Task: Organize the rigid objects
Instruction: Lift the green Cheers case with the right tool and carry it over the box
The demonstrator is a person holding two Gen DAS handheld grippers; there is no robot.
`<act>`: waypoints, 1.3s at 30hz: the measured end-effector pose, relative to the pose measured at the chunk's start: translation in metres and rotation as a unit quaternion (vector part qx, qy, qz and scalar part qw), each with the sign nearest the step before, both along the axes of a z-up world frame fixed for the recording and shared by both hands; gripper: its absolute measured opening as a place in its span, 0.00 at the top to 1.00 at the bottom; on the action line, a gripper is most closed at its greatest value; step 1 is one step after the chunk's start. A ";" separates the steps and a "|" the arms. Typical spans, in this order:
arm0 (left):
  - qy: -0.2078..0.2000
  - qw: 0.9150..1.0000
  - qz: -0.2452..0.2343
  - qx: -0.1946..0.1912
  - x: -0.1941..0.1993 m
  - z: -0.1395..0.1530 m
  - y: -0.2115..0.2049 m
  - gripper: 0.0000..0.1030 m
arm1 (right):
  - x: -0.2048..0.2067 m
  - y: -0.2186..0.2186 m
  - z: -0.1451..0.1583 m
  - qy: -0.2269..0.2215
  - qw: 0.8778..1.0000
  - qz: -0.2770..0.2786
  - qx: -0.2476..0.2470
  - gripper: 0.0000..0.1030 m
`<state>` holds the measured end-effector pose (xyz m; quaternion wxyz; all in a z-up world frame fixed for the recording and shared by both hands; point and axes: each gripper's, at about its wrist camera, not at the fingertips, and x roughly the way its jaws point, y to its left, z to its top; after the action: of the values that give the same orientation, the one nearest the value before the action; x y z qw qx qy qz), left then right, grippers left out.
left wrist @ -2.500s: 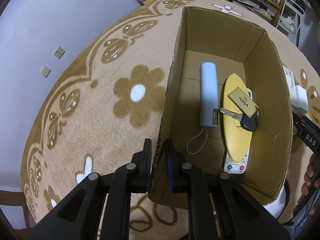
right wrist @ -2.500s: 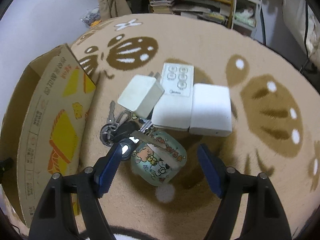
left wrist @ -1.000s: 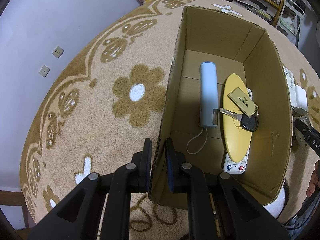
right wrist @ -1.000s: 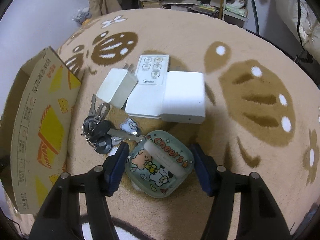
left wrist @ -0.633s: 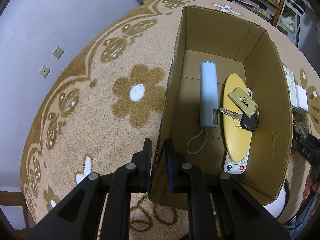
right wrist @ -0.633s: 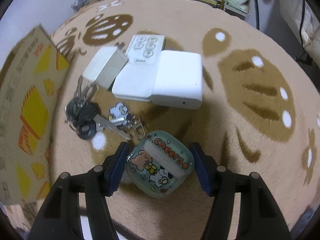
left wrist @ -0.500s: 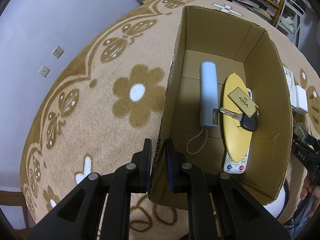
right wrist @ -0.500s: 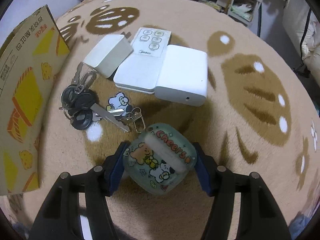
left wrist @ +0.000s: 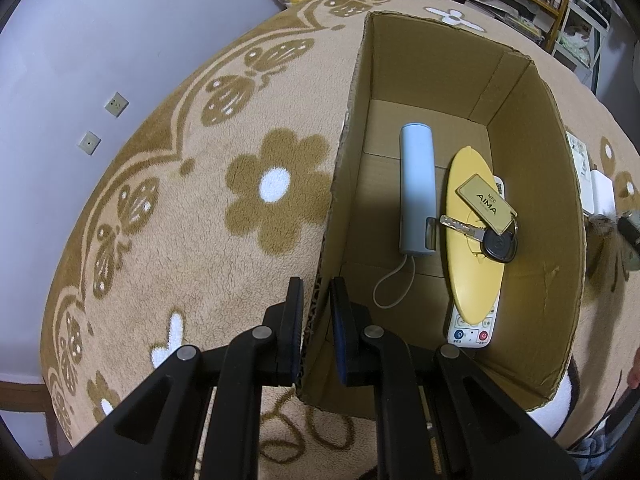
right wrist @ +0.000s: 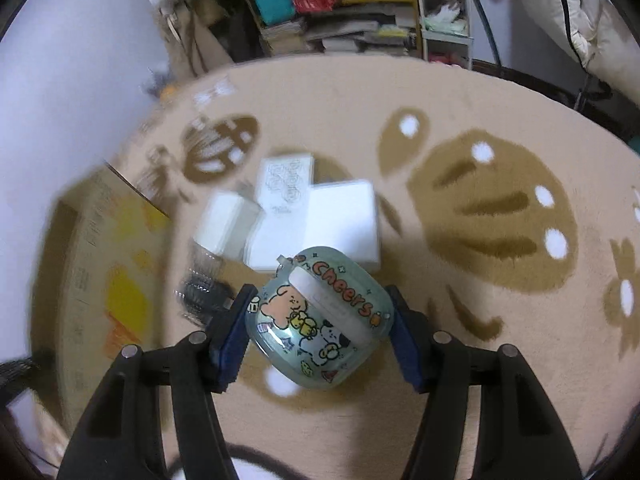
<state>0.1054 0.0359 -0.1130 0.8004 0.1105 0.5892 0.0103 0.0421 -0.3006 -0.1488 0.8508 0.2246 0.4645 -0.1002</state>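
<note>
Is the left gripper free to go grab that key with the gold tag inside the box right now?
Probably not: the left gripper is shut on the cardboard box wall. The key lies uncovered on top, so releasing first would leave it reachable.

Both grippers matte black plastic, angular arms with silver round screws; left gripper [left wrist: 316, 334] and right gripper [right wrist: 320, 334] have dark blue pads.

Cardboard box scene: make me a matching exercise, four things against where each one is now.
Things:
1. cartoon case
2. key with tag
3. left hand-held gripper
4. blue-grey cylinder

Places:
A. lying on the box floor
B. clamped on the cardboard box wall
C. between the right hand-held gripper pads
D. on top of the yellow oval thing

Pairs: 1-C, 2-D, 3-B, 4-A
</note>
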 end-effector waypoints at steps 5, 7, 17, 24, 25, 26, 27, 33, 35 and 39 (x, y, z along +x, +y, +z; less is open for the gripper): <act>0.000 1.000 0.000 0.001 0.000 0.000 0.001 0.88 | -0.003 0.010 0.025 -0.029 1.000 0.010 -0.005 0.35; -0.001 1.000 -0.001 0.002 0.001 0.000 0.001 0.88 | -0.002 0.016 0.033 -0.035 0.999 0.014 -0.012 0.35; -0.001 1.000 -0.001 -0.001 0.001 0.001 0.001 0.88 | 0.003 0.055 0.081 -0.090 0.993 0.069 -0.026 0.35; -0.001 1.000 0.000 -0.003 0.000 0.001 0.001 0.88 | 0.005 0.094 0.109 -0.134 0.984 0.117 -0.022 0.35; -0.001 1.000 -0.001 -0.003 0.000 0.001 0.001 0.88 | 0.006 0.099 0.111 -0.138 0.983 0.121 -0.022 0.35; -0.001 1.000 -0.001 -0.002 0.000 0.001 0.001 0.88 | 0.007 0.103 0.114 -0.143 0.981 0.127 -0.022 0.35; -0.001 1.000 -0.001 -0.002 0.000 0.001 0.000 0.88 | 0.009 0.109 0.118 -0.149 0.980 0.134 -0.019 0.35; -0.001 1.000 0.000 -0.003 0.000 0.001 0.000 0.88 | 0.015 0.138 0.126 -0.163 0.972 0.167 -0.017 0.35; -0.001 1.000 0.000 -0.004 0.000 0.001 0.001 0.88 | 0.017 0.150 0.125 -0.162 0.971 0.177 -0.019 0.35; -0.001 1.000 0.000 -0.003 0.000 0.001 0.001 0.88 | 0.022 0.169 0.113 -0.148 0.969 0.197 -0.025 0.35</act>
<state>0.1052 0.0371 -0.1120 0.8015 0.1080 0.5881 0.0084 0.0645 -0.1315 -0.0363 0.9184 0.1197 0.3656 0.0921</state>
